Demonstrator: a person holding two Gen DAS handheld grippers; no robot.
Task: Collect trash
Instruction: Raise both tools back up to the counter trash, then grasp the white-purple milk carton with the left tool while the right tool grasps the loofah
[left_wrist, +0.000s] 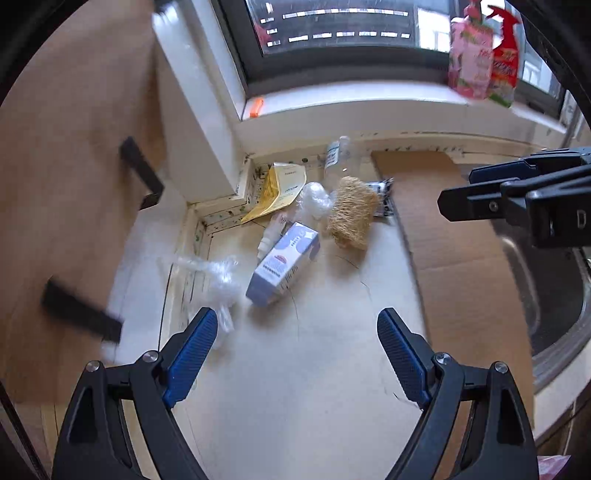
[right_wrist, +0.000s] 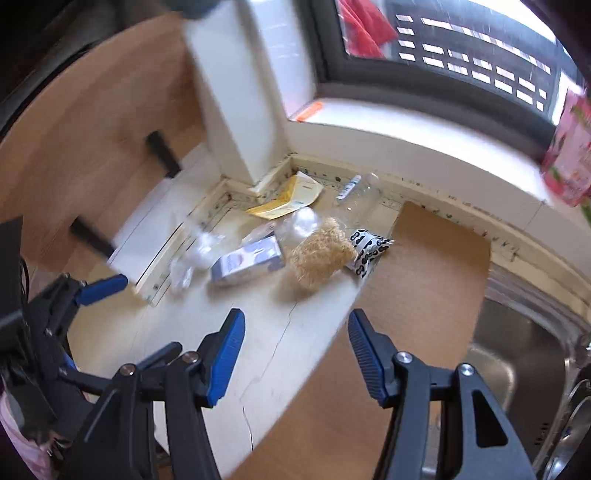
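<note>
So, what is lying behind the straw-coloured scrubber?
Behind the scrubber lie a clear bottle by the wall and a black-and-white wrapper, partly hidden by it. What is under the scrubber itself cannot be seen.

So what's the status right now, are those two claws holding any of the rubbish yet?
Left gripper open, empty. Right gripper open, empty. Trash pile, carton nearest, untouched by the window corner. Nothing in the way.

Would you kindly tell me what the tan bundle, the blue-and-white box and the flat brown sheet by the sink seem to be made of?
Tan bundle: probably dry plant fibre, matte and coarse, with loose strands showing.
Blue-and-white box: printed paperboard, smooth with a slight sheen; creased edges.
Flat brown sheet: cardboard, matte, uniform brown with cut edges.
</note>
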